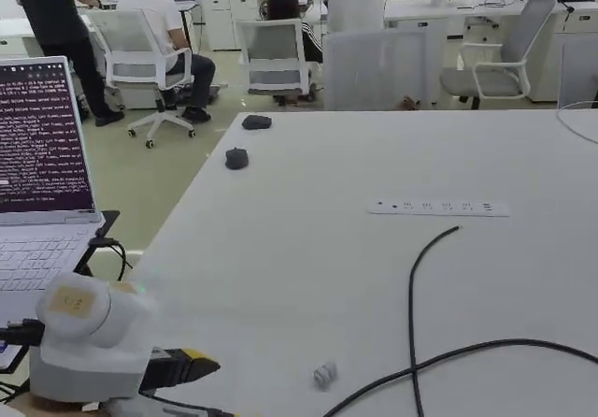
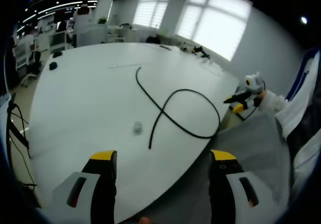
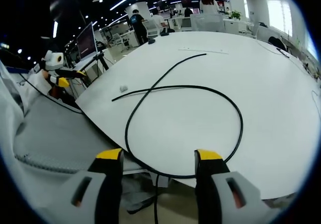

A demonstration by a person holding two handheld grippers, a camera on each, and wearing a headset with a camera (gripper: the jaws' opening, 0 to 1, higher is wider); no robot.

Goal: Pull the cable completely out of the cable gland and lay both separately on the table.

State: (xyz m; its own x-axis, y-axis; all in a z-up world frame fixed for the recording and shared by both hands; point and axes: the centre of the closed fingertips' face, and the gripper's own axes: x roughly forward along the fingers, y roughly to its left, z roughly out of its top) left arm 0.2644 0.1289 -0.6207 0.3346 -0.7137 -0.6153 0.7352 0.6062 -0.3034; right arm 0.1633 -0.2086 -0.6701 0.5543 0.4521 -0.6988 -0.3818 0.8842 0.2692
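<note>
The left gripper [image 2: 160, 156] and the right gripper [image 3: 158, 156] hung off the table's [image 1: 308, 249] near edge, each with jaws spread and empty. The cable [image 1: 409, 305] lay on the table in a crossed loop. The gland [image 1: 324, 374] lay near one cable end, apart from it

Head view over table [image 1: 280, 249]; gripper views low off its near edge (cable [image 1: 409, 291] shared).
</note>
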